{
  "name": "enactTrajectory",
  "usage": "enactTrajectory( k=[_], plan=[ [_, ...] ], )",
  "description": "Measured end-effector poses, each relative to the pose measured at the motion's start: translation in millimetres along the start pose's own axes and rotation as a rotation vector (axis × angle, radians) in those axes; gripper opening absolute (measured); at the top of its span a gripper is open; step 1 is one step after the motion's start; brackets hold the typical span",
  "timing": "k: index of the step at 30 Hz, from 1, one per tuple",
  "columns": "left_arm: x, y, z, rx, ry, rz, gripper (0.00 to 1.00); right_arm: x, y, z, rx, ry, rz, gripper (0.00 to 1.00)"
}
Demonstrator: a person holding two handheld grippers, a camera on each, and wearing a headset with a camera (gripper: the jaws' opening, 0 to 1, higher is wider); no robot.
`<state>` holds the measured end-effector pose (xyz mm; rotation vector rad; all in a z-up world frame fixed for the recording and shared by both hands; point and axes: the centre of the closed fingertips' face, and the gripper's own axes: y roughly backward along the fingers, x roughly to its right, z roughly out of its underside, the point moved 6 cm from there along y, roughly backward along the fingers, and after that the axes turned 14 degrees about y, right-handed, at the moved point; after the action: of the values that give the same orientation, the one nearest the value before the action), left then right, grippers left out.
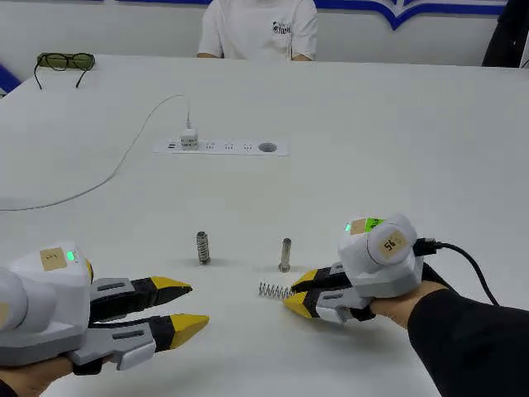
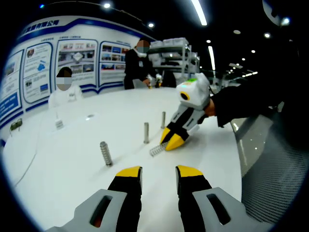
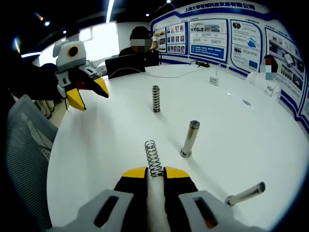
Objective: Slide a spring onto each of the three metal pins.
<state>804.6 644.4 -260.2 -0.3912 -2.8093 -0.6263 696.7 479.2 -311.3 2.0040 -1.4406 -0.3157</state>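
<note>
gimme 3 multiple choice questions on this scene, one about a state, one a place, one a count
1. The left gripper is:
a) open and empty
b) shut on a spring
c) shut on a pin

2. The loose spring is:
a) slid over a pin
b) in the right gripper
c) in the left gripper

3. Pins already wearing a spring:
a) none
b) one
c) three

Answers:
1 a, its jaws stand apart with nothing between them.
2 b, one end of the spring is pinched between the yellow tips.
3 b, only the far pin wears a spring; the near pin and the side pin are bare.
</note>
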Motion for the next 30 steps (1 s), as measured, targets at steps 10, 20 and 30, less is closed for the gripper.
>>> enactTrajectory(
  k=[10, 20, 30],
  plan=[
    [-2.4, -6.5, -1.2, 0.004, 0.012, 0.009, 0.27, -3.5, 1.7, -1.7, 0.009, -0.002, 0.004, 0.11],
    [-0.3, -17.2, -4.9, -0.005, 0.003, 0.032, 0.26, -9.9, 14.9, -6.3, 0.037, -0.023, 0.006, 0.11],
    [2.5, -29.0, -11.3, -0.019, -0.017, 0.065, 0.26, -13.2, 33.0, -22.1, 0.096, -0.011, 0.026, 0.11]
  ],
)
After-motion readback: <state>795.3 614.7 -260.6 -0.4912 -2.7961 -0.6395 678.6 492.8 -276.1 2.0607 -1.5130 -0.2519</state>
